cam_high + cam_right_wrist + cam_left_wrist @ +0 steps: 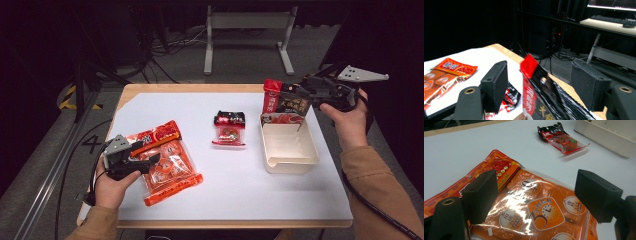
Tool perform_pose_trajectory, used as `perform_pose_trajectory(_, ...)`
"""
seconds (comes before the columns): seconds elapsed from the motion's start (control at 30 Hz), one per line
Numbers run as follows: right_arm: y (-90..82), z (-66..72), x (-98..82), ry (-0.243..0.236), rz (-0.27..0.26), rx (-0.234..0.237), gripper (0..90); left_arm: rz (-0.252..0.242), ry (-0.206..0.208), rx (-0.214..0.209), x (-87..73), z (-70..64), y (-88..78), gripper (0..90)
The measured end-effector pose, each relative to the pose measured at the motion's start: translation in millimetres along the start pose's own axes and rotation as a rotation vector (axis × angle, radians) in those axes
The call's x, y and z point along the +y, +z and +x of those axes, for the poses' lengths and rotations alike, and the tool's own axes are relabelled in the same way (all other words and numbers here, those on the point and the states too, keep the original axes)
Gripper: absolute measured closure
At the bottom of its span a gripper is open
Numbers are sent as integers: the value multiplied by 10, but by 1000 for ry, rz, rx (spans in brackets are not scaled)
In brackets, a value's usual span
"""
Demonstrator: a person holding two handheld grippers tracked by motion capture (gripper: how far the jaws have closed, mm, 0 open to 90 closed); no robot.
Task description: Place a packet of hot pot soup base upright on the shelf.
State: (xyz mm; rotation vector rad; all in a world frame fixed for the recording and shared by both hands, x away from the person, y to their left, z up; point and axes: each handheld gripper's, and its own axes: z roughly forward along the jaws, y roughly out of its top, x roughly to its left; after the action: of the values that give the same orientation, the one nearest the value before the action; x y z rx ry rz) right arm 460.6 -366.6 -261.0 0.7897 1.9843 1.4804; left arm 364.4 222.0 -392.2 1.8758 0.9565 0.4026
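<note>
Standing upright in the cream bin (290, 150), just below the wide-open right gripper (295, 95): red-and-black packet (280, 102), between the pads, untouched. Probably light, crinkly, slippery; best pinched at the stiff top seal. Under the left gripper (534, 195), also open: orange sachet bag (536, 212), flat and floppy. Packet's lower half hidden by bin wall.

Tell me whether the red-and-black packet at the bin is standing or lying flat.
Standing. The red-and-black packet rises upright from the far end of the white bin, its top edge above the rim.
</note>
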Motion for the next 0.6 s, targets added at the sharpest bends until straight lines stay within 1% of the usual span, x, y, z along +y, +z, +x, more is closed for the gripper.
perform_pose_trajectory(0.07, -12, 62, 26, 8, -3, 26, 317, -7, 2, -1, 20, 15, -11, 204)
perform_pose_trajectory(0.13, -27, 161, 50, 6, 9, 49, 322, -8, -6, -5, 34, 29, -26, 206)
perform_pose_trajectory(0.2, -46, 262, 60, 18, 14, 70, 322, -3, -18, 2, 45, 45, -40, 204)
perform_pose_trajectory(0.27, -66, 353, 58, 40, 26, 78, 326, 4, -22, 11, 50, 54, -49, 198)
perform_pose_trajectory(0.3, -77, 401, 53, 43, 28, 81, 335, 8, -17, 16, 55, 64, -57, 196)
perform_pose_trajectory(0.33, -90, 448, 47, 44, 33, 83, 338, 9, -23, 20, 55, 63, -61, 194)
perform_pose_trajectory(0.37, -96, 483, 41, 47, 35, 86, 338, 9, -19, 29, 59, 71, -65, 191)
perform_pose_trajectory(0.4, -104, 536, 30, 49, 43, 96, 338, 12, -15, 38, 63, 76, -73, 189)
perform_pose_trajectory(0.47, -108, 610, 5, 35, 60, 102, 340, 14, -7, 48, 69, 85, -86, 185)
perform_pose_trajectory(0.57, -112, 682, -31, 38, 78, 120, 340, 7, -14, 59, 69, 103, -102, 179)
perform_pose_trajectory(0.6, -112, 702, -42, 37, 78, 125, 340, 12, -24, 72, 60, 134, -120, 179)
